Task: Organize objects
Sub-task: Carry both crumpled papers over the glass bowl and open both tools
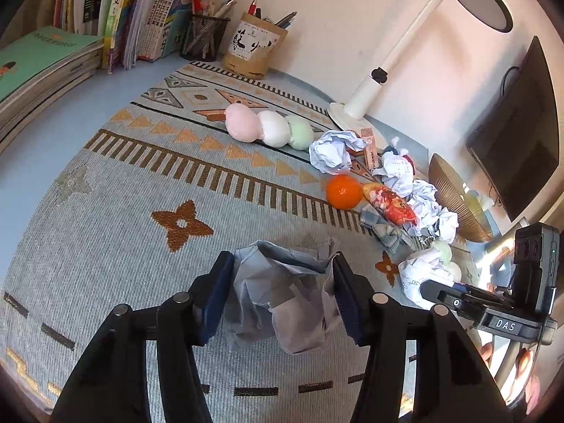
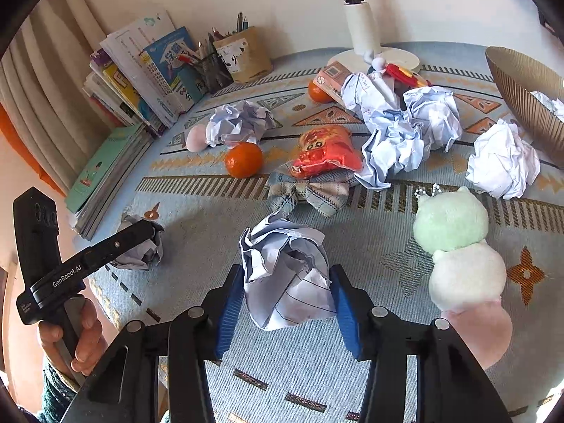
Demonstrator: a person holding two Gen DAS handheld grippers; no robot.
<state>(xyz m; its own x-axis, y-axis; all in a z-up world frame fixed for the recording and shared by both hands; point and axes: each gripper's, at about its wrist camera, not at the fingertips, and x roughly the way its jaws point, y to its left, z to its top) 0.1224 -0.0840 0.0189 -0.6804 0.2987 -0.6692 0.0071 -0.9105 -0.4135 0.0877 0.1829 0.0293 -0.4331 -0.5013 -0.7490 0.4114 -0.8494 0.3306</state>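
My left gripper (image 1: 282, 282) is shut on a crumpled paper ball (image 1: 282, 303), its blue pads pressing both sides, low over the patterned mat (image 1: 123, 211). My right gripper (image 2: 287, 299) is shut on another crumpled paper ball (image 2: 287, 275). In the right wrist view the left gripper (image 2: 141, 236) shows at the left with its paper ball (image 2: 141, 253). Several more paper balls (image 2: 500, 162) lie on the mat. A gold ribbed bowl (image 2: 521, 98) at the right edge holds a paper ball.
An orange (image 2: 244, 159), a red snack pack (image 2: 326, 153), a plaid bow (image 2: 306, 190) and a pastel plush toy (image 2: 458, 257) lie on the mat. Books (image 1: 46, 67), pen holders (image 1: 252, 47), a white lamp (image 1: 373, 84) and a dark monitor (image 1: 518, 130) line the back.
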